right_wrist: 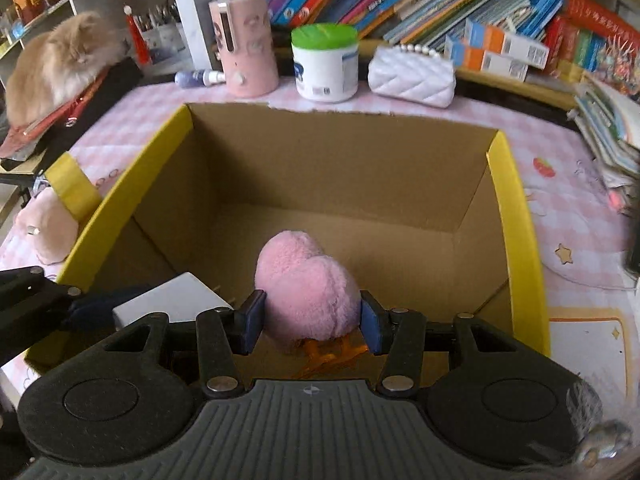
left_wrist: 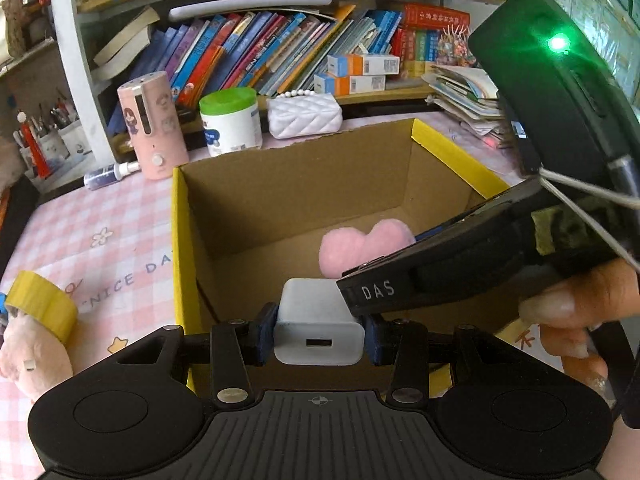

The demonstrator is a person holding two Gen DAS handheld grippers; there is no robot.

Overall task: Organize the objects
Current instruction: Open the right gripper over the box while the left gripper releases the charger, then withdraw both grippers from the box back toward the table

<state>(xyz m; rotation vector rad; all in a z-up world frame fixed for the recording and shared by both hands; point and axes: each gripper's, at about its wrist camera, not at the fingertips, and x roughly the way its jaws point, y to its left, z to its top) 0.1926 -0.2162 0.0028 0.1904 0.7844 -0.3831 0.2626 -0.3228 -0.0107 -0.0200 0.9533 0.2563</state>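
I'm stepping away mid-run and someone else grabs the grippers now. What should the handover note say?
Left gripper: shut on the white USB charger, held over the near edge of the cardboard box.
Right gripper: shut on the pink plush heart, held inside the box.
Done: both items picked up and brought to the box.
Left: release both into the box. The yellow tape roll and pink plush toy lie on the table left of the box, possibly next.

jar behind box (purse beside)
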